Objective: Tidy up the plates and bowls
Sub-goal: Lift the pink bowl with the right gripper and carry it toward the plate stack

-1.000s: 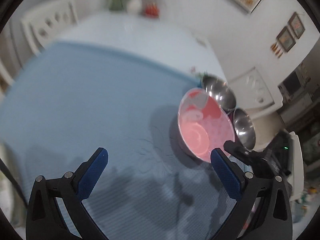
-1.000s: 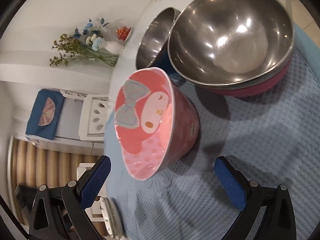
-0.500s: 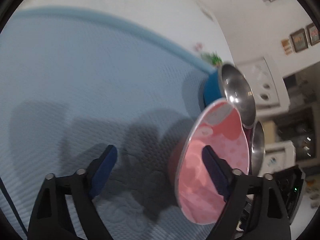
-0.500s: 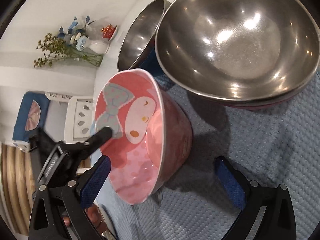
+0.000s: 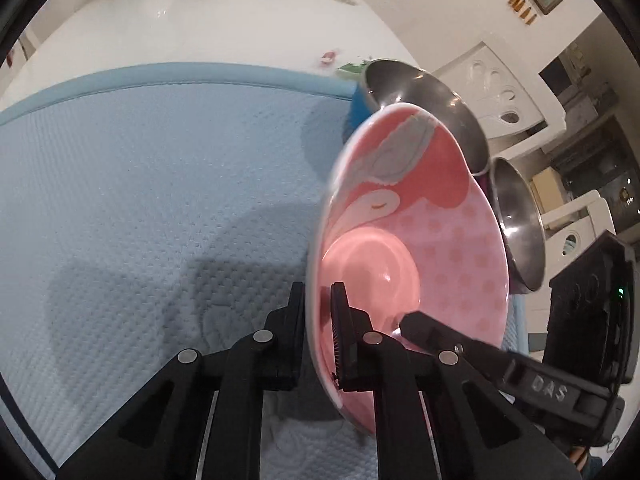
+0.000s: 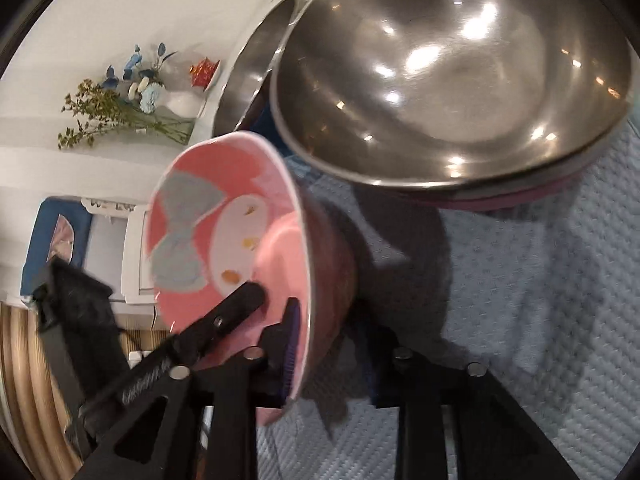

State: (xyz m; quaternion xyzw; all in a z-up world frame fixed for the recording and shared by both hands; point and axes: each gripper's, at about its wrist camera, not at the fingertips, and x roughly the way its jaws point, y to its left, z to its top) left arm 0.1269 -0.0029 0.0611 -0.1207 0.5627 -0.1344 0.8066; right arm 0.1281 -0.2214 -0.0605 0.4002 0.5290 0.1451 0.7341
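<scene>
A pink bowl point(image 5: 420, 240) with a cartoon face and a grey bow inside stands tilted on its side over the blue mat point(image 5: 160, 180). My left gripper point(image 5: 318, 296) is shut on its rim, one finger inside and one outside. In the right wrist view the same pink bowl point(image 6: 224, 240) has my right gripper point(image 6: 332, 344) closing across its wall, with the blue pad inside and the other finger behind the outer side. One finger point(image 6: 240, 304) of the left gripper reaches into the bowl there.
A large steel bowl point(image 6: 460, 80) sits nested in a maroon one point(image 6: 520, 196) just beyond the pink bowl. A second steel bowl point(image 6: 248, 68) with a blue outside stands behind it. A vase of flowers point(image 6: 132, 108) stands far back on the white table point(image 5: 200, 28).
My left gripper has swung in toward the pink bowl and shut on its rim. The right gripper's jaws have come together across the bowl's wall. The bowl has tipped a little more.
</scene>
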